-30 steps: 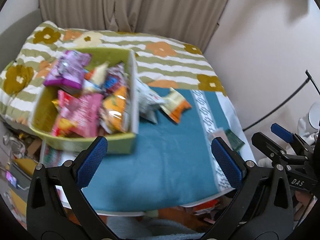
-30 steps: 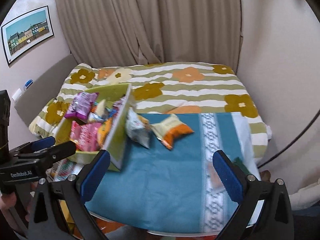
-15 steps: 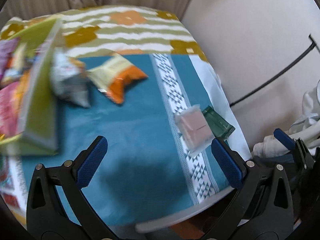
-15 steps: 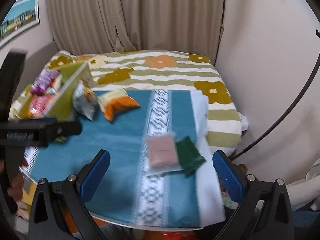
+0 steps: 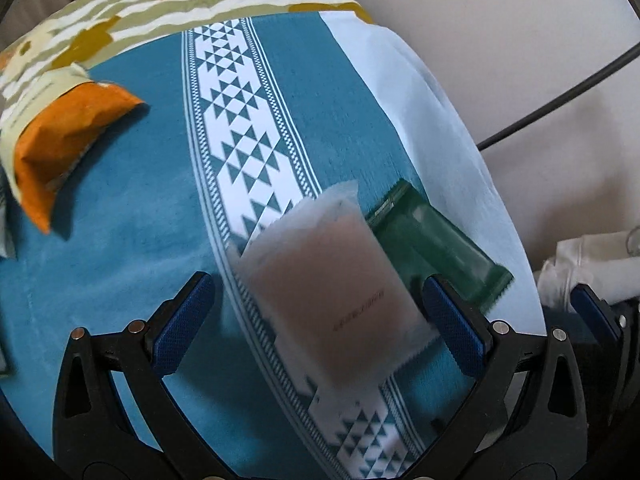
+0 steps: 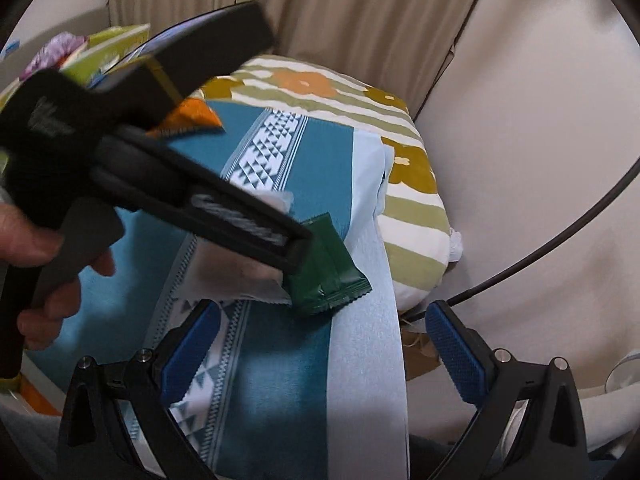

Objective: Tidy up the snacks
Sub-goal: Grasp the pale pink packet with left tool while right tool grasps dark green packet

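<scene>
While pink packet [image 5: 332, 292] lies flat on white-patterned band of teal cloth [image 5: 128, 232], left tongs [image 5: 320, 320] hover over it, blue pads spread wide, gripping nothing. Dark green packet [image 5: 436, 240] just beside at its 3 o'clock, edges touching or overlapping, cannot tell which. Orange snack bag [image 5: 64, 136] well apart toward 10 o'clock. Right tongs [image 6: 324, 352] wide too, empty, near green packet. Green box [image 6: 108, 48] of snacks further back. Striped flowered bedding [image 6: 412, 200] beyond cloth.
</scene>
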